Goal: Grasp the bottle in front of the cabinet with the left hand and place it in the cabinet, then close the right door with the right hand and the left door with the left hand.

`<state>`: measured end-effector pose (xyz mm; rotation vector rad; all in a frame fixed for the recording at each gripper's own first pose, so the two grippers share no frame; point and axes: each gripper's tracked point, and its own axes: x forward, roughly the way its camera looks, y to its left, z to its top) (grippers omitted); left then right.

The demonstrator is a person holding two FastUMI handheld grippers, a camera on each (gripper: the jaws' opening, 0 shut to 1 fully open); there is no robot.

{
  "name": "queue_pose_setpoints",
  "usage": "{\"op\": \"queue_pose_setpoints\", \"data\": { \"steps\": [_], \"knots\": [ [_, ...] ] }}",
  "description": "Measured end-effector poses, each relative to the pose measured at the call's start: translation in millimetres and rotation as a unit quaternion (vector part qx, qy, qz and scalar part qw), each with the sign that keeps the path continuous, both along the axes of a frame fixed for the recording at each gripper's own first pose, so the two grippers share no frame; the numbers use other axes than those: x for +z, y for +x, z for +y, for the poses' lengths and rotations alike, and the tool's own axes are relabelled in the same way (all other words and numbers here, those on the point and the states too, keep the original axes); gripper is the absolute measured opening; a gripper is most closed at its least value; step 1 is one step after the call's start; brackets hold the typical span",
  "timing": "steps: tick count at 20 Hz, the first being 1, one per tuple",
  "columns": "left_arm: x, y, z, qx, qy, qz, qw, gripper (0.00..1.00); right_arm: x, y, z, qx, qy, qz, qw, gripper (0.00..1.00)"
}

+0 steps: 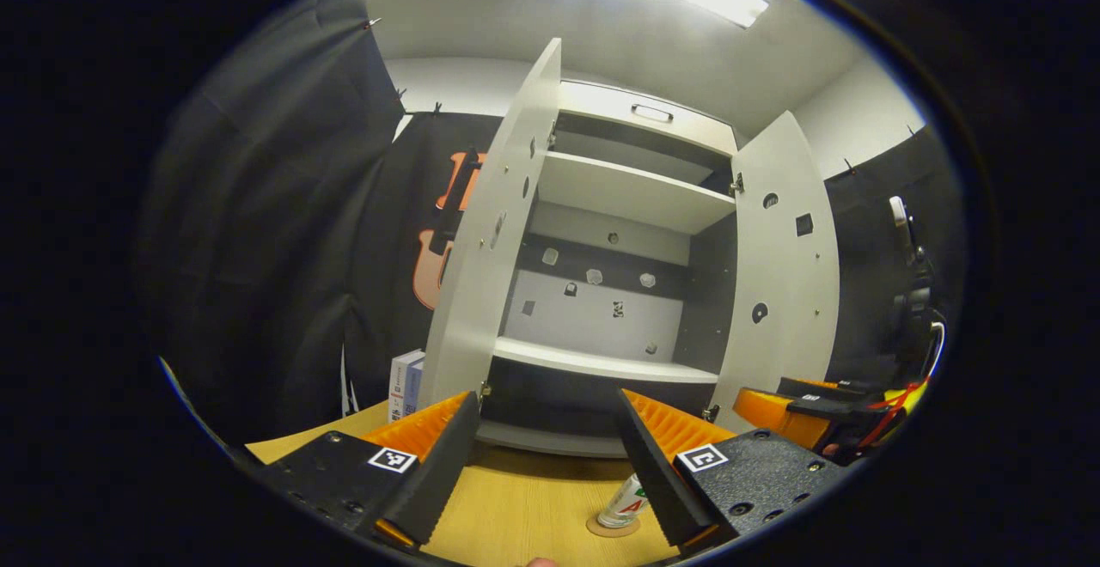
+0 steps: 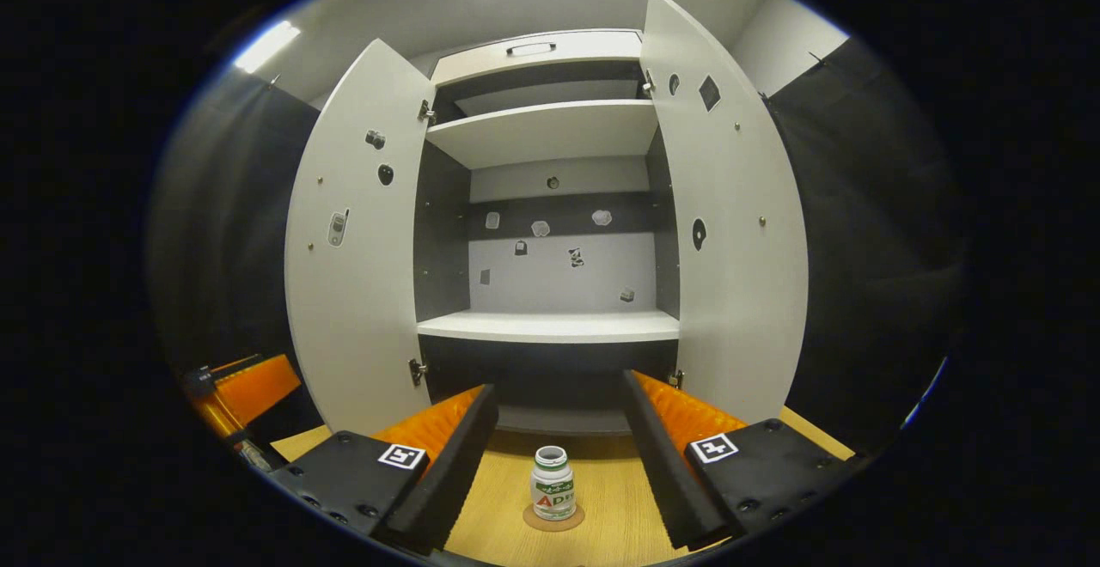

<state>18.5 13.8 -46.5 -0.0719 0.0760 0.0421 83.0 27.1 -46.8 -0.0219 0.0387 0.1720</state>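
Observation:
A small white bottle (image 2: 553, 483) with a green and red label stands upright on a round coaster (image 2: 553, 517) on the wooden table, in front of the white cabinet (image 2: 550, 326). Both cabinet doors stand wide open: the left door (image 2: 357, 240) and the right door (image 2: 730, 232). My right gripper (image 2: 557, 455) is open, and the bottle sits a little ahead between its finger lines. In the left gripper view my left gripper (image 1: 546, 464) is open. There the bottle (image 1: 625, 502) peeks out beside its right finger, partly hidden. The right gripper (image 1: 799, 412) shows farther right.
Two shelves (image 1: 601, 365) cross the cabinet's inside, with small stickers on the back wall and doors. A couple of small boxes (image 1: 406, 382) stand on the table (image 1: 524, 507) left of the cabinet. Dark equipment with cables (image 1: 911, 292) hangs at the far right.

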Motion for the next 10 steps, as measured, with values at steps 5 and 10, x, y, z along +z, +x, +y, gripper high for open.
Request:
{"op": "queue_pose_setpoints", "data": {
  "steps": [5,10],
  "knots": [
    [-46,22,-52,-0.077,-0.009,0.026,0.997,0.95,27,-12,-20,-0.024,0.006,-0.004,1.000,0.96],
    [-129,45,-121,-0.130,-0.054,0.082,0.987,0.95,53,-24,-63,-0.059,-0.001,-0.007,0.998,0.95]
  ]
}}
